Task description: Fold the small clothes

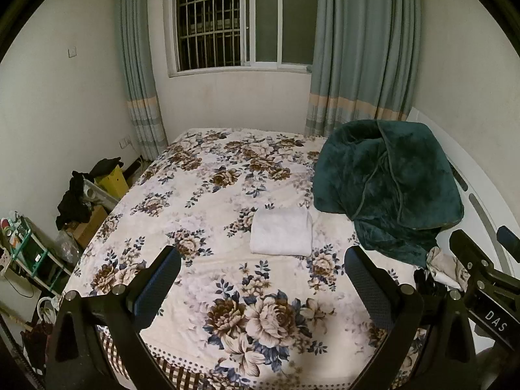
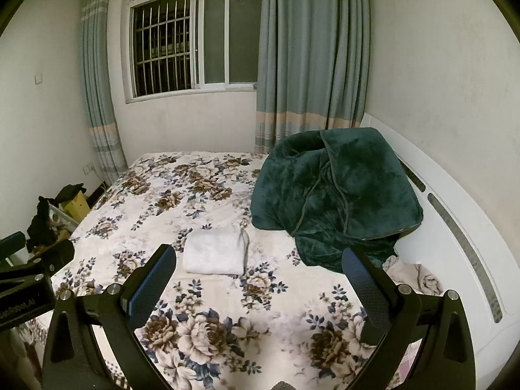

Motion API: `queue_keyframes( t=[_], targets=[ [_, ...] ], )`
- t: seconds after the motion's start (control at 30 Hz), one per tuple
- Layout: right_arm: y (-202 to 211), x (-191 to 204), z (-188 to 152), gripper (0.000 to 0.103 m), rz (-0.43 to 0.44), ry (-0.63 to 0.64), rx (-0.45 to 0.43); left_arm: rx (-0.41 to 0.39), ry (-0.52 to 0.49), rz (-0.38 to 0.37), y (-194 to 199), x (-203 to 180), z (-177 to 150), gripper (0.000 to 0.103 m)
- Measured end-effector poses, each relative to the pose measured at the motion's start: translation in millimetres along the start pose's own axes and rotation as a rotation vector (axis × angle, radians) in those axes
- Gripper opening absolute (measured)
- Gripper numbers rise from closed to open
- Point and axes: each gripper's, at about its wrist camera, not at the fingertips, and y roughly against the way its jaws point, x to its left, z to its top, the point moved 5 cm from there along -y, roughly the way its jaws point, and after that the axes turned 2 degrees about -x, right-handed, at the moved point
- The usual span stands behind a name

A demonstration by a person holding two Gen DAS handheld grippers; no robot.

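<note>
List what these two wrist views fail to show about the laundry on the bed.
- Crumpled pale garment: right wrist view, partly behind the green blanket and a finger of the right gripper; its type is unclear.
- Same garment, left wrist view: the right gripper's body covers part.
- Folded white cloth: folded, so its type is unreadable.

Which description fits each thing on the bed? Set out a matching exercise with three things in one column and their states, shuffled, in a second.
Things:
1. white cloth
2. dark green blanket
3. pale garment

States:
A. heaped in a big pile by the headboard
B. crumpled, unfolded, beside the pile
C. folded into a neat rectangle, lying flat

Pairs: 1-C, 2-A, 3-B
</note>
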Motion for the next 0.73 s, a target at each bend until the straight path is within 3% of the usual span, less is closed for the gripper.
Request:
queue_keyframes(
  t=[0.73],
  targets=[
    [2.7,3.6,-5.8,0.103,-0.004,-0.005,-0.001,-0.012,0.004,0.023,12.9,3.8,-2.5,0.103]
  ],
)
